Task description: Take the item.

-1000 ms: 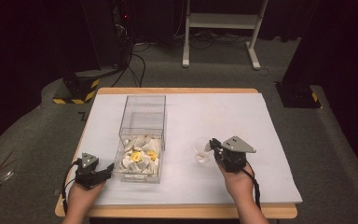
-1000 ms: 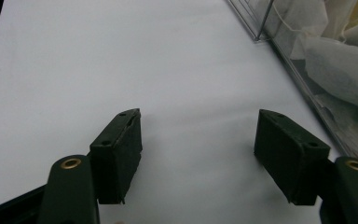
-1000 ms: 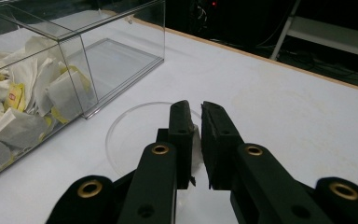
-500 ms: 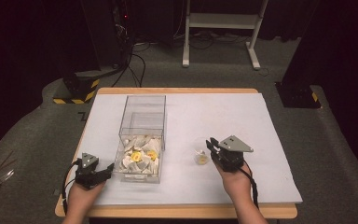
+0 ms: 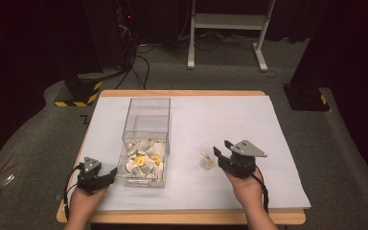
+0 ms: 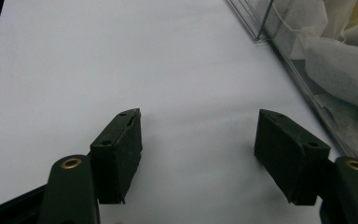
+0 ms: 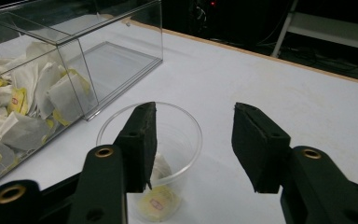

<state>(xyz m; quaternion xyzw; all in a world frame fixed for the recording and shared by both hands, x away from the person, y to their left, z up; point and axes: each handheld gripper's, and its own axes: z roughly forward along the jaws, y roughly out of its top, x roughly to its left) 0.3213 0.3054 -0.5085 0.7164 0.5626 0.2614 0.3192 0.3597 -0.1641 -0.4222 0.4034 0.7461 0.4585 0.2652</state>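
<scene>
A clear plastic box (image 5: 146, 139) stands on the white table (image 5: 230, 120); its near half holds several white and yellow tea bags (image 5: 143, 160), also seen behind its wall (image 7: 28, 107). A clear plastic cup (image 5: 207, 156) stands right of the box with a tea bag (image 7: 158, 198) lying in its bottom. My right gripper (image 5: 223, 154) is open just right of the cup, its left jaw over the cup's rim (image 7: 168, 109). My left gripper (image 5: 108, 173) is open, low over bare table left of the box's near corner (image 6: 307, 88), holding nothing.
The far half of the box (image 5: 148, 112) is empty. Beyond the table are a white metal stand (image 5: 227, 28), cables on the floor (image 5: 139, 62) and dark equipment with yellow-black striped bases (image 5: 79, 91). The table's front edge (image 5: 182, 218) lies just behind both hands.
My right gripper has drawn back a little toward the near right, away from the cup. The cup now stands free with the tea bag in it. My left gripper stayed put.
</scene>
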